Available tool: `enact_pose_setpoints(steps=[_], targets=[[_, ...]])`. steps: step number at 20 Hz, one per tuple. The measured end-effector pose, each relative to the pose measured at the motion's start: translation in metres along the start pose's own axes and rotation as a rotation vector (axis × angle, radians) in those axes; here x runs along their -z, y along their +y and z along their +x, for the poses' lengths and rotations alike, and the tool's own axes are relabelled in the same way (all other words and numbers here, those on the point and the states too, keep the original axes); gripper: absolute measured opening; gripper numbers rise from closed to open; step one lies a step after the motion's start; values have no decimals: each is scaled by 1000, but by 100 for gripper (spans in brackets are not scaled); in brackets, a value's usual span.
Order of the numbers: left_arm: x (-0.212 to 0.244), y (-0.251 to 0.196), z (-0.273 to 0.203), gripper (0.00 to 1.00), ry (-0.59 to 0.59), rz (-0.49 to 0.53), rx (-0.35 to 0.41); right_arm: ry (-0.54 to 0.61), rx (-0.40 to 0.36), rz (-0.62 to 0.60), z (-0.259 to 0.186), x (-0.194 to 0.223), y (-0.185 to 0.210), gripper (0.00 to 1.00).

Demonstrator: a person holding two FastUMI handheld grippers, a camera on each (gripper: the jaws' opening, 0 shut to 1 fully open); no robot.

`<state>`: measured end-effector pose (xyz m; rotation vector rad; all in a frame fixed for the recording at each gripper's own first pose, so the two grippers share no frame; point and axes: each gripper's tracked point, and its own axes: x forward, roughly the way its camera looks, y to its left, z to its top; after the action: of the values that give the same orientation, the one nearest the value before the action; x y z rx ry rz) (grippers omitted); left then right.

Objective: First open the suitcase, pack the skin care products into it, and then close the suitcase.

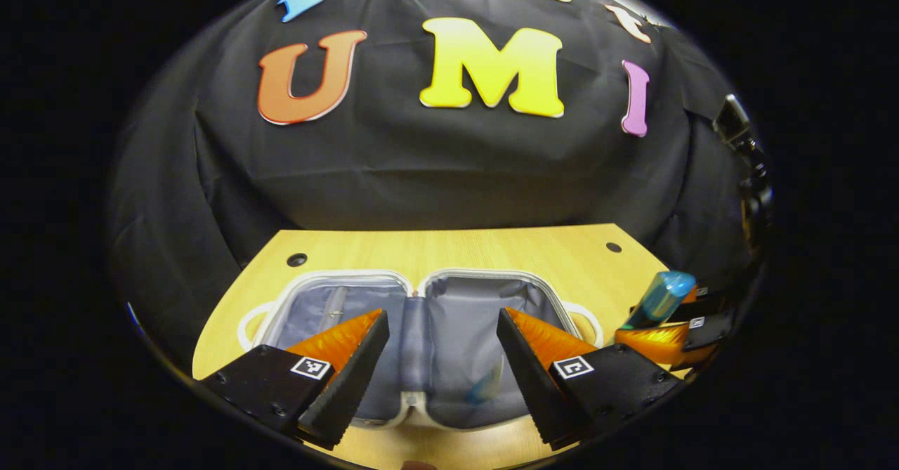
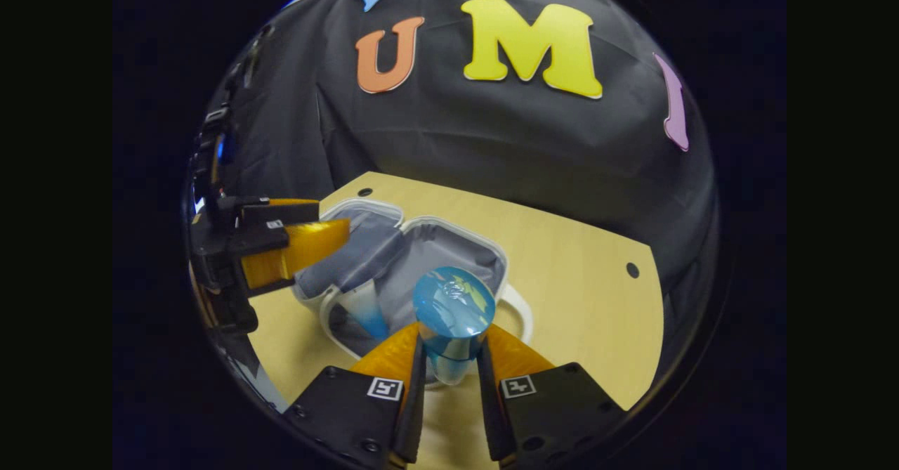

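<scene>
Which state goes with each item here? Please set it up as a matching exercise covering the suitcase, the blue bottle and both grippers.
Things:
1. suitcase
2. blue bottle
3. left gripper
4. right gripper

States:
A. clamped between two fingers
B. lying open on the table
C. open, holding nothing
D. shut on a product

Pairs: 1-B, 2-A, 3-C, 4-D

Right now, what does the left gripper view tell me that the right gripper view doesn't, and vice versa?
Left gripper view: the open white grey-lined suitcase square-on, both halves flat, the left tool open above it. Right gripper view: the right tool shut on the translucent blue plastic bottle, cap end-on. Shared: suitcase, bottle, light wooden table.
</scene>
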<state>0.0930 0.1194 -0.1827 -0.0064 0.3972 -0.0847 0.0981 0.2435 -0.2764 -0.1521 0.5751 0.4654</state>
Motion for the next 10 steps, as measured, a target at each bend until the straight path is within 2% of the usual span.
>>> enact_pose_setpoints(steps=[6,10], targets=[[2,51,-39,98,-47,-44,-47,105,-21,38,52,25,34,34],[-5,64,-52,99,-86,-50,-55,193,-18,81,81,53,41,34]])
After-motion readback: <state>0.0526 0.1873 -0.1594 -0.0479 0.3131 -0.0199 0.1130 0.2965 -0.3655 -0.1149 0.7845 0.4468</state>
